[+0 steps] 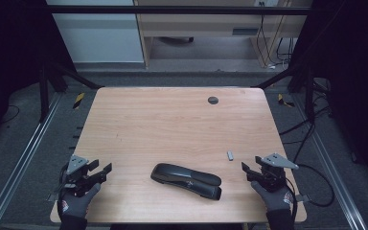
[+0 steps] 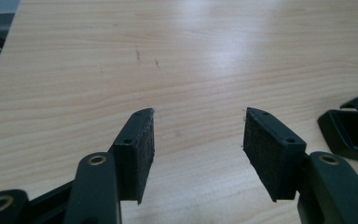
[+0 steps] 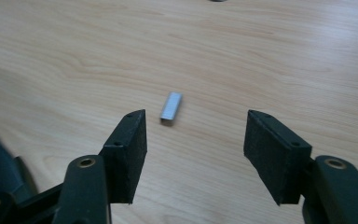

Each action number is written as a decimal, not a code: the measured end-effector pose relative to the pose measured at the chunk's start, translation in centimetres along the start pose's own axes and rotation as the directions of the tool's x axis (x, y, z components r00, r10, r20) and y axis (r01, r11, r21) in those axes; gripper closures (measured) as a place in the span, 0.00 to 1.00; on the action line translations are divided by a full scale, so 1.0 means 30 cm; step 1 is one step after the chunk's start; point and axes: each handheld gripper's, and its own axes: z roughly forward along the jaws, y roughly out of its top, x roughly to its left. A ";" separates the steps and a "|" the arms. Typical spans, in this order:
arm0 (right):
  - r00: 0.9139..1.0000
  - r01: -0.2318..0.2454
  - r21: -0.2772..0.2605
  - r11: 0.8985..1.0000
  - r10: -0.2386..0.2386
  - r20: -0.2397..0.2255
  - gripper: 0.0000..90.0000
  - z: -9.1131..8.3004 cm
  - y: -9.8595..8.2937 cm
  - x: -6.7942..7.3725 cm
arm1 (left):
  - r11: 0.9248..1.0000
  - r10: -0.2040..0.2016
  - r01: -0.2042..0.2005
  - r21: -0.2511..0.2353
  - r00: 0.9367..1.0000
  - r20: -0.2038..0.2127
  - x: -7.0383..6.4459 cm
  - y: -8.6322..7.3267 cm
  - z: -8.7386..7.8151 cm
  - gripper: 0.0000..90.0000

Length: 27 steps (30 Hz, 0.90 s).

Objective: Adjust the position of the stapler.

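A black stapler [image 1: 187, 180] lies on its side near the front middle of the wooden table [image 1: 172, 120]; its end shows at the right edge of the left gripper view [image 2: 354, 128]. A small strip of silver staples [image 1: 230, 155] [image 3: 171, 108] lies to the stapler's right. My left gripper [image 1: 103, 171] [image 2: 198, 140] is held open at the front left corner, nothing between its jaws. At the front right, my right gripper [image 1: 247, 171] [image 3: 196, 140] is open, with the staples a short way ahead of its left jaw.
A round dark grommet [image 1: 213, 100] sits in the table near the far edge. Metal rails [image 1: 24, 153] run along both sides of the table. Cables [image 1: 311, 129] trail on the floor at the right.
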 end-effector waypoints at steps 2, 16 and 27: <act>0.999 0.006 0.009 1.000 -0.005 -0.043 0.50 0.001 0.002 0.009 | 1.000 0.007 -0.007 -0.003 1.000 0.000 -0.007 -0.002 -0.013 0.48; 0.985 0.067 0.033 0.997 -0.061 -0.161 0.84 -0.016 -0.027 0.115 | 0.998 0.055 -0.055 0.012 0.998 -0.009 -0.049 0.005 -0.013 0.52; 0.955 0.111 0.046 0.993 -0.094 -0.282 1.00 -0.024 -0.058 0.202 | 0.998 0.057 -0.056 0.019 0.998 -0.014 -0.053 0.003 -0.013 0.58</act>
